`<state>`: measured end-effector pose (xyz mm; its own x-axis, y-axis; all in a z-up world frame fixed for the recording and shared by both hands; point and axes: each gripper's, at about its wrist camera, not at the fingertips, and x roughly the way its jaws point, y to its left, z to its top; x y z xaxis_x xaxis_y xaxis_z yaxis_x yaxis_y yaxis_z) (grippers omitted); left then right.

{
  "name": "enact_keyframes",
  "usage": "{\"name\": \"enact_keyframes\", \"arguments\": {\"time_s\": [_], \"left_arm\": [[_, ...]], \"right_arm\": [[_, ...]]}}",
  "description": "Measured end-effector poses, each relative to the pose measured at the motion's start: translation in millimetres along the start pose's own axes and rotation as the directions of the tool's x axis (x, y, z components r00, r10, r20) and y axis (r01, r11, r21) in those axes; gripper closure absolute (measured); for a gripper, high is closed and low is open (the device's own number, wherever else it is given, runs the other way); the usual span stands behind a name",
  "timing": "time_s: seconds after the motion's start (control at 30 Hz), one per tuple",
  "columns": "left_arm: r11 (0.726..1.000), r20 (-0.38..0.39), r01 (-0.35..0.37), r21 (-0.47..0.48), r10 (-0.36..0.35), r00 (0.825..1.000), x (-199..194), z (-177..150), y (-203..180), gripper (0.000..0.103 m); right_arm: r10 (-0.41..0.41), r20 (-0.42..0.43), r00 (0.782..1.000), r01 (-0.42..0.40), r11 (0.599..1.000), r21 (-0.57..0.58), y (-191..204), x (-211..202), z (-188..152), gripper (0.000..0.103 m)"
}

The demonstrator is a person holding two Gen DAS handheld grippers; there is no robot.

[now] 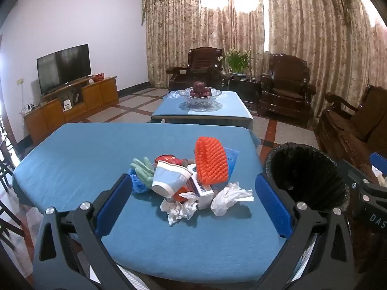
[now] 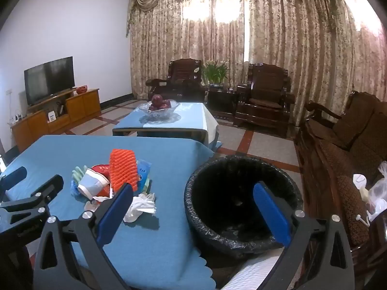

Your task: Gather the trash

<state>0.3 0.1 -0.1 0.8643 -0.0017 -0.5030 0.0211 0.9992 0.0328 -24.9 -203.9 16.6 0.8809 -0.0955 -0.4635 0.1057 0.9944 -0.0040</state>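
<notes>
A pile of trash lies on the blue table (image 1: pixel 72 159): an orange foam fruit net (image 1: pixel 211 163), a light blue paper cup (image 1: pixel 169 178) on its side, a green glove (image 1: pixel 142 169), a small white box (image 1: pixel 203 191) and crumpled white tissues (image 1: pixel 229 199). The black-lined trash bin (image 1: pixel 302 176) stands off the table's right edge. My left gripper (image 1: pixel 193 186) is open and empty, just short of the pile. My right gripper (image 2: pixel 193 195) is open and empty, above the gap between the table (image 2: pixel 157 241) and the bin (image 2: pixel 232 193). The net (image 2: pixel 123 169) and tissues (image 2: pixel 140 206) lie to its left.
A second blue table (image 1: pixel 217 111) with a glass fruit bowl (image 1: pixel 202 95) stands beyond. Dark wooden armchairs (image 1: pixel 285 89) and a sofa (image 2: pixel 343 145) line the back and right. A TV (image 1: pixel 64 68) on a wooden cabinet stands at the left wall.
</notes>
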Motion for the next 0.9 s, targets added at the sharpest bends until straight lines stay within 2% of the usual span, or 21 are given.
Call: {"name": "enact_keyframes", "arguments": {"time_s": [0.9], "left_arm": [[1.0,0.004,-0.003,0.004,0.003,1.0,1.5,0.0,7.1,0.005]], "right_arm": [[0.002,-0.005,1.0,-0.002,1.0,0.003,5.0,-0.8,1.9,0.006]]}}
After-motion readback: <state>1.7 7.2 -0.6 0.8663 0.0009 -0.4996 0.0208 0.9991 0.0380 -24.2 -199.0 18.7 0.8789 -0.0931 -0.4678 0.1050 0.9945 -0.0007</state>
